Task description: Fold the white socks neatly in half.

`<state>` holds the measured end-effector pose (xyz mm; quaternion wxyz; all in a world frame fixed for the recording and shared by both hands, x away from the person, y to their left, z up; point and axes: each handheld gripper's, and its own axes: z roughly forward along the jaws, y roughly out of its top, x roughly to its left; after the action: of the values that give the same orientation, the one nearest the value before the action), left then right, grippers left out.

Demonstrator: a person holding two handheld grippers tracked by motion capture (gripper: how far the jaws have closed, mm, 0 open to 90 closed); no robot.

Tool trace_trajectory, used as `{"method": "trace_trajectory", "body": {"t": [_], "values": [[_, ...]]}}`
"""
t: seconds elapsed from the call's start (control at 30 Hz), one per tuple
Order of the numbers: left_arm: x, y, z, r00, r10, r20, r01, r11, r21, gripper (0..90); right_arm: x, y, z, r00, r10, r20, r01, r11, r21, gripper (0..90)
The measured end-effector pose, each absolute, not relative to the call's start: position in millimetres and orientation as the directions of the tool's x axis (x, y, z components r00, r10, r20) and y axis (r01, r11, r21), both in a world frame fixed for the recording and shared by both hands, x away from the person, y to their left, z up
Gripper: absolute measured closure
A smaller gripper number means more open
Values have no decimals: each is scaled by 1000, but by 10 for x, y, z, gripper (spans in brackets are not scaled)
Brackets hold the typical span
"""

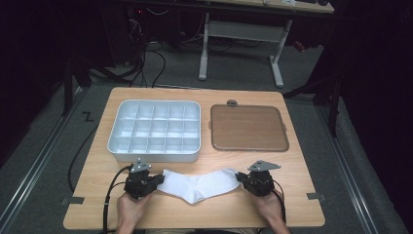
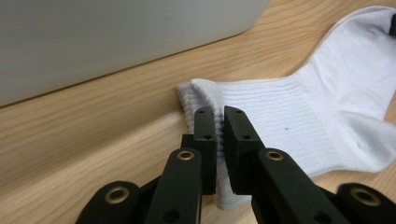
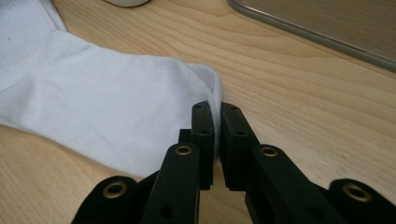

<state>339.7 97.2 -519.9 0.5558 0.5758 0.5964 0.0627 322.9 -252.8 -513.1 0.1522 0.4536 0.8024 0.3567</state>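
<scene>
Seen from above, a light wooden table [image 1: 195, 209] stands on a grey floor, with a person's two forearms coming in at 6 o'clock. Each hand holds a black gripper. A white sock [image 1: 197, 185] lies flat along the near edge of the table, stretched between the two grippers, its heel bulging toward 6 o'clock.

The left gripper [image 1: 157, 180], at about 7 o'clock on the table, points toward 3 o'clock. In the left gripper view its jaws stand almost together, pinching the ribbed cuff end of the sock [image 2: 280, 112]; a fold of ribbed cloth shows in the slim gap between them.

The right gripper [image 1: 241, 178], at about 5 o'clock on the table, points toward 9 o'clock. In the right gripper view its jaws are likewise nearly closed, clamped on the smooth toe end of the sock [image 3: 116, 102], whose edge rises between the pads.

Beyond the sock, toward 11 o'clock, sits a white tray [image 1: 114, 136] divided into many small square compartments; its near wall lies just beyond the left gripper. Beside it, toward 1 o'clock, lies a flat brown lid [image 1: 248, 127] with rounded corners and a pale rim. A small grey disc [image 1: 232, 103] rests on the table at the lid's far edge.
</scene>
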Motion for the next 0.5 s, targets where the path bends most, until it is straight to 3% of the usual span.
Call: {"method": "trace_trajectory", "body": {"t": [0.5], "values": [[3434, 651, -5192, 307, 762, -570, 616, 297, 729, 833, 3189, -2829, -5166, -488, 870, 72, 643, 303, 703, 855]]}}
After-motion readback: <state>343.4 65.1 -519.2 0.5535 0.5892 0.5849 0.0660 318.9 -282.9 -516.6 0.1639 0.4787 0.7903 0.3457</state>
